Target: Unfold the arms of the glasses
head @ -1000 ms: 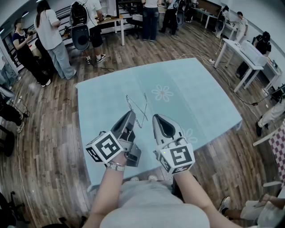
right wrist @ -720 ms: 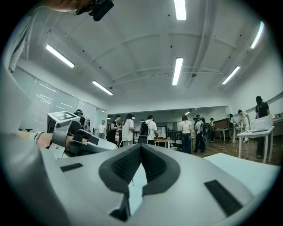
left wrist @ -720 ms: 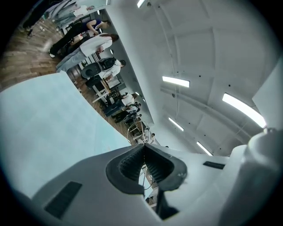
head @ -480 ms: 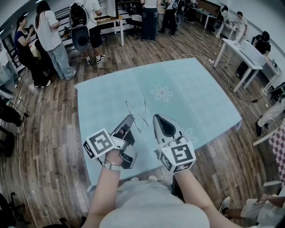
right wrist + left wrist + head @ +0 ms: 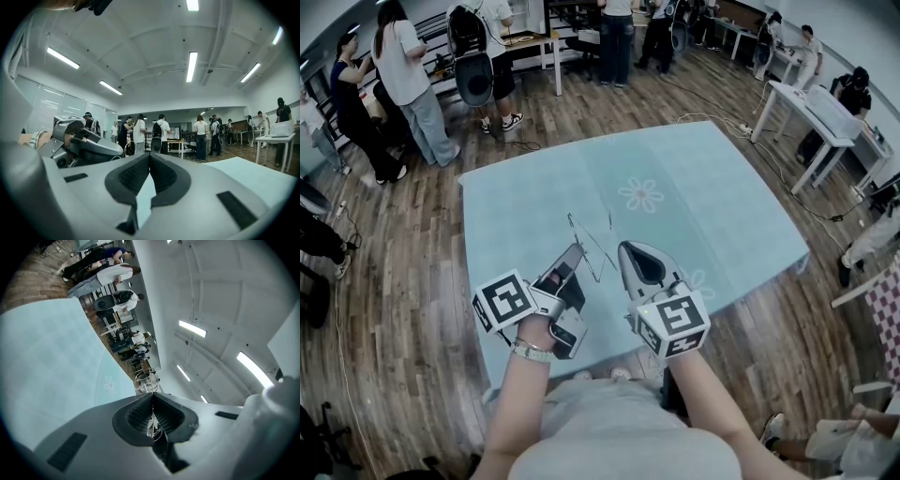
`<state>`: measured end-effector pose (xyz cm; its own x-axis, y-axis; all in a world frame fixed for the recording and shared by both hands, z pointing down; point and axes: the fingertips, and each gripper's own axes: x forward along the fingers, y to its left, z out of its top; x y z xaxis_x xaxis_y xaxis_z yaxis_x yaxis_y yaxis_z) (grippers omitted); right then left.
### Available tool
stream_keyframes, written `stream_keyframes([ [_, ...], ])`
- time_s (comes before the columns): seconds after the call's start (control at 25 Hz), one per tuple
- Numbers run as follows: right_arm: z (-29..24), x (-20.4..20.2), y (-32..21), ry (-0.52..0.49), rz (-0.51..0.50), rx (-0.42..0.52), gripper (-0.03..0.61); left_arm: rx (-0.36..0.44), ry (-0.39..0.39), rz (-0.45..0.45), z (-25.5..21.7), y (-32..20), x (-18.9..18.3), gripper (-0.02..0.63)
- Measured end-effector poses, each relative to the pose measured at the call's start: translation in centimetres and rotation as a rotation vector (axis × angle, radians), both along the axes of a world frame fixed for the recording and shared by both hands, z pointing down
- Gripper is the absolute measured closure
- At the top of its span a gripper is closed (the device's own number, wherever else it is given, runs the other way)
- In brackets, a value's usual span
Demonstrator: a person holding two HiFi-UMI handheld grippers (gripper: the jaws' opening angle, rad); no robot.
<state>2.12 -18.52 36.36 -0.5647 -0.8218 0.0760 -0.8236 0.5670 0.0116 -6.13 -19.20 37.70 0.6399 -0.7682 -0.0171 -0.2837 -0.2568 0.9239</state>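
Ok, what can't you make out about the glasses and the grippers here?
1. Head view: the glasses are thin wire, too small to tell how far the arms are unfolded.
2. Left gripper view: the left gripper is shut on the glasses' wire; its jaws hide which part.
3. Right gripper view: the right gripper is shut; no glasses show, so whether it pinches an arm is unclear.

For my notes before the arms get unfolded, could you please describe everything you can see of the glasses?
The glasses are a thin, pale wire frame, so fine that only slim lines show. The left gripper is shut on part of the frame, with wire loops sticking out past its tips. They seem held up above the pale blue tablecloth. The right gripper is shut close beside them, apparently not touching. Whether the arms are folded is too fine to tell.
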Motion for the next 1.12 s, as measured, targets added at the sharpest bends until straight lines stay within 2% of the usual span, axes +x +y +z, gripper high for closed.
stream_keyframes([
  [0.36, 0.9, 0.2, -1.4, 0.024, 0.019, -0.034, 0.571, 0.003, -0.027, 0.087, -0.5, 0.7, 1.1, 0.603],
  [0.64, 1.4, -0.7, -1.0, 0.026, -0.032, -0.036, 0.571, 0.022, 0.006, 0.126, -0.9, 1.1, 2.0, 0.603],
  [0.8, 1.3, -1.3, -0.3, 0.032, -0.09, -0.035, 0.571, 0.0, -0.034, 0.105, -0.4, 0.9, 1.4, 0.603],
  [1.12, 0.7, 0.4, 1.3, 0.031, -0.126, -0.015, 0.571, -0.008, -0.027, 0.067, -0.7, 0.6, 0.8, 0.603],
])
